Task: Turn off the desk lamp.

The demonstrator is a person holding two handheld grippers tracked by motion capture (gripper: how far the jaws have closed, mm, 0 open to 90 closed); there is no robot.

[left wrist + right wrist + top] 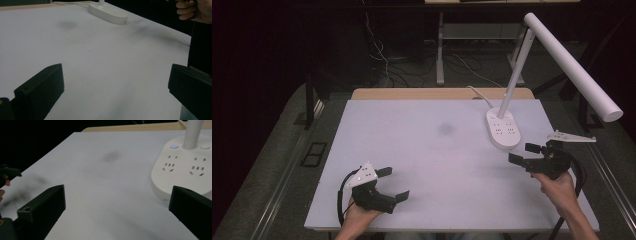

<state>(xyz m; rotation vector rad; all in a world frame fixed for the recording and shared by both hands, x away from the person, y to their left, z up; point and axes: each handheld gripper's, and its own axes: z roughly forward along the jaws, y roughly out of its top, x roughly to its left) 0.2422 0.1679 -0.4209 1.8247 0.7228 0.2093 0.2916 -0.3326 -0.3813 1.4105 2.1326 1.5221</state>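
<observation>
1. Dark room around a white table (432,150); its top is bare but for a white lamp (562,65) at the far right, with a faint grey smudge (445,128) mid-table.
2. Lamp first: its oval base (503,129) sits flat near the right edge, with socket slots on top and a small lit button (174,146) beside the upright stem (192,133); a long tube head slants out over the right side.
3. Right gripper (528,153) is nearest it, just beside the base's near end, jaws spread and holding nothing; I judge the step in hand to be a reach toward the base, likely the button.
4. To do it well: bring one jaw tip down on the button rather than the slots; press straight down so the base does not slide; keep clear of the stem.
5. Watch the tube head overhead, as a raised hand could knock it.
6. Left gripper (393,183) rests well apart at the near left, jaws also wide and empty; it could steady the base's left side if the base shifts.
</observation>
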